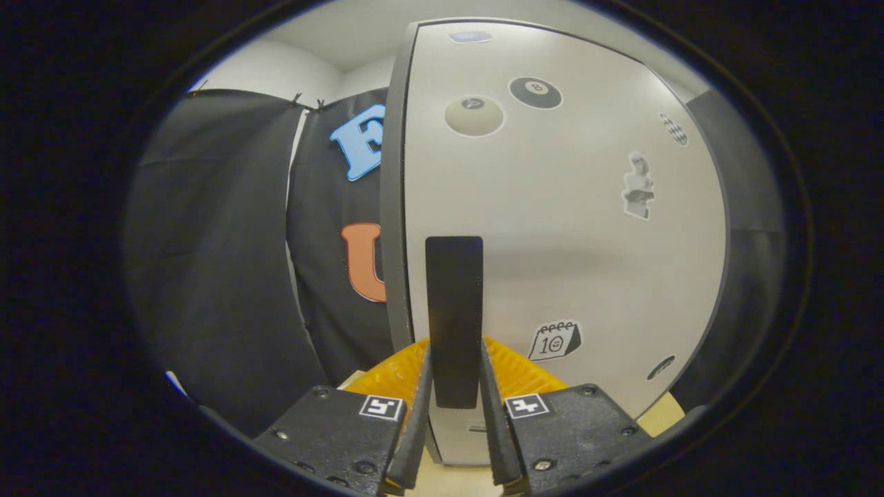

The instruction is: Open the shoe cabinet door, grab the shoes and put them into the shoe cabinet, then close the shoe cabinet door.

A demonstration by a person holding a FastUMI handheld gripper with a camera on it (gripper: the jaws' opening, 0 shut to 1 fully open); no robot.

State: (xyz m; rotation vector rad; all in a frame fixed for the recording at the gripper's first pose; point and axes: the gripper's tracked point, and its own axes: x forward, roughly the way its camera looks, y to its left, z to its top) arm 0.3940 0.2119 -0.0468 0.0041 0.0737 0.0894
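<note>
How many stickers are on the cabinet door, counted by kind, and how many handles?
Ball stickers: 2, a pale one and a black one
Calendar sticker: 1
Figure sticker: 1
Checkered sticker: 1
Other small oval stickers, too unclear to name: 2, top and lower right
Dark handle: 1, between the fingers of the gripper
Total: 8

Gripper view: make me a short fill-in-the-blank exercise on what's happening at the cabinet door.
1. The hand-held gripper has its two fingers on either side of the door's black ____.
2. The handle is mounted on the cabinet ____.
3. The door carries a sticker of a black ____ ball.

Missing words: handle; door; eight
</note>
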